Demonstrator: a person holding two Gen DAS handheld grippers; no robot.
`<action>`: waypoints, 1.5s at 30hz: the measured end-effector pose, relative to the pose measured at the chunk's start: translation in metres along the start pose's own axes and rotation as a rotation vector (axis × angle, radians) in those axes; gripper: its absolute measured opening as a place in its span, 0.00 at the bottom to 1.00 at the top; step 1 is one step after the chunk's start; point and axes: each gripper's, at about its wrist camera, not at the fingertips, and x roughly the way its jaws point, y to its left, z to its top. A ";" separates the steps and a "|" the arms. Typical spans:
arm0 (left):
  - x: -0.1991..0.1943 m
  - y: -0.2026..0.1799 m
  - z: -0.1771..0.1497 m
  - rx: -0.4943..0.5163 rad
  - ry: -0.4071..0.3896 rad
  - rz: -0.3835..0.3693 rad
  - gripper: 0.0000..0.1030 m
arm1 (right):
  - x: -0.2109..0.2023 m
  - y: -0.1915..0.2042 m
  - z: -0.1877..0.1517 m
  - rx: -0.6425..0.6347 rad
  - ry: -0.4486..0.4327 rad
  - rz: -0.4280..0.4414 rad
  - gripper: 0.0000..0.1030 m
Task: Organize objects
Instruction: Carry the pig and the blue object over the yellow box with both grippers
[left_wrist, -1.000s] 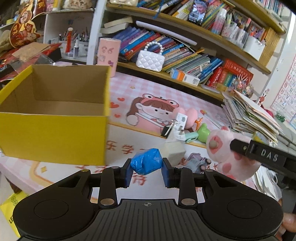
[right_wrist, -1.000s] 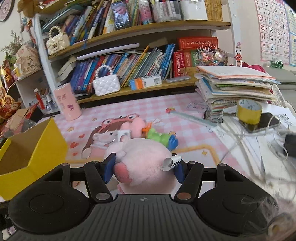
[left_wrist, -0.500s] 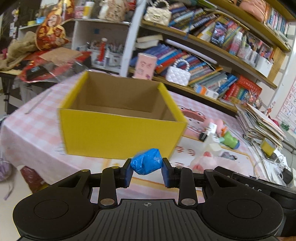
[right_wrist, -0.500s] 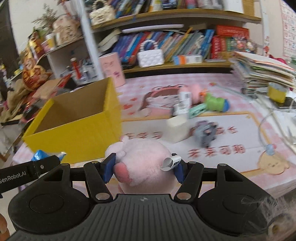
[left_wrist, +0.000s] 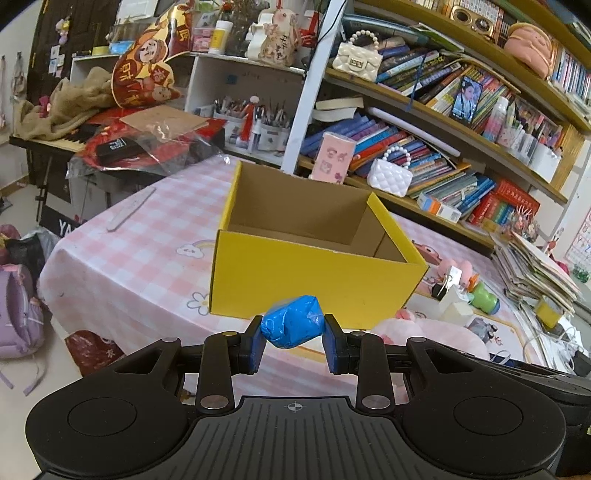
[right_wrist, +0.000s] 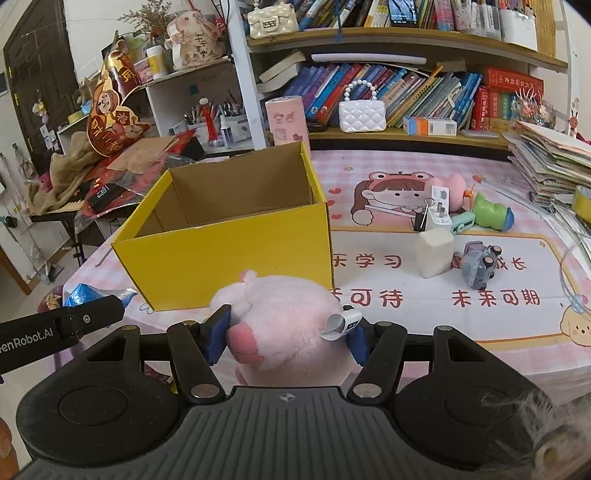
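My left gripper (left_wrist: 293, 334) is shut on a crumpled blue packet (left_wrist: 291, 320), held in the air before the near wall of the open yellow cardboard box (left_wrist: 314, 273). The box looks empty inside. My right gripper (right_wrist: 284, 332) is shut on a pink plush toy (right_wrist: 280, 321) with a white tag, held in front of the box (right_wrist: 229, 254), near its right corner. The left gripper's finger and the blue packet (right_wrist: 79, 295) show at the left of the right wrist view. The plush also shows in the left wrist view (left_wrist: 436, 330).
On the pink tablecloth right of the box lie a white block (right_wrist: 435, 253), a grey toy car (right_wrist: 480, 264), a green toy (right_wrist: 493, 212) and a white charger (right_wrist: 437, 218). A paper stack (right_wrist: 550, 162) stands at the right. Bookshelves (right_wrist: 406, 92) run behind.
Both grippers have pulled back and up from the table, still holding their objects. The box now sits centred ahead of each, seen more from above.
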 end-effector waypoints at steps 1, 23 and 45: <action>0.000 0.001 0.000 -0.002 0.000 -0.003 0.30 | 0.001 0.001 0.000 -0.003 0.002 -0.003 0.59; 0.000 0.009 0.009 0.012 -0.026 -0.022 0.30 | 0.004 0.016 0.009 -0.036 -0.009 -0.023 0.59; 0.033 -0.013 0.072 0.083 -0.164 0.004 0.30 | 0.036 0.026 0.083 -0.121 -0.221 0.019 0.59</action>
